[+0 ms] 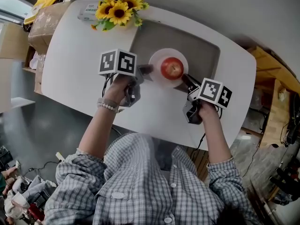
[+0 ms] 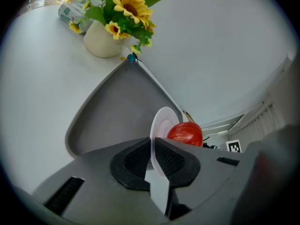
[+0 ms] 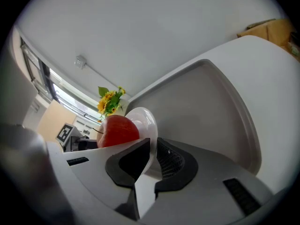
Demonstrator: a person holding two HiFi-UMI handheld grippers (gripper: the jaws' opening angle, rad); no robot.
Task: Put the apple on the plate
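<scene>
A red apple point(image 1: 172, 68) rests on a small white plate point(image 1: 160, 56) over the grey tray point(image 1: 201, 50). My left gripper point(image 1: 146, 71) is shut on the plate's left rim, and my right gripper point(image 1: 186, 80) is shut on its right rim. In the left gripper view the plate point(image 2: 161, 123) stands edge-on between the jaws of the left gripper point(image 2: 153, 156), with the apple point(image 2: 185, 133) just right of it. In the right gripper view the plate point(image 3: 144, 118) is pinched by the right gripper point(image 3: 153, 156), and the apple point(image 3: 118, 130) sits to its left.
A vase of sunflowers point(image 1: 118, 8) stands at the tray's far left corner on the white table point(image 1: 75, 64). A small packet point(image 1: 89, 12) lies beside it. Cardboard boxes point(image 1: 44, 18) sit off the table's left end, wooden shelving point(image 1: 272, 78) to the right.
</scene>
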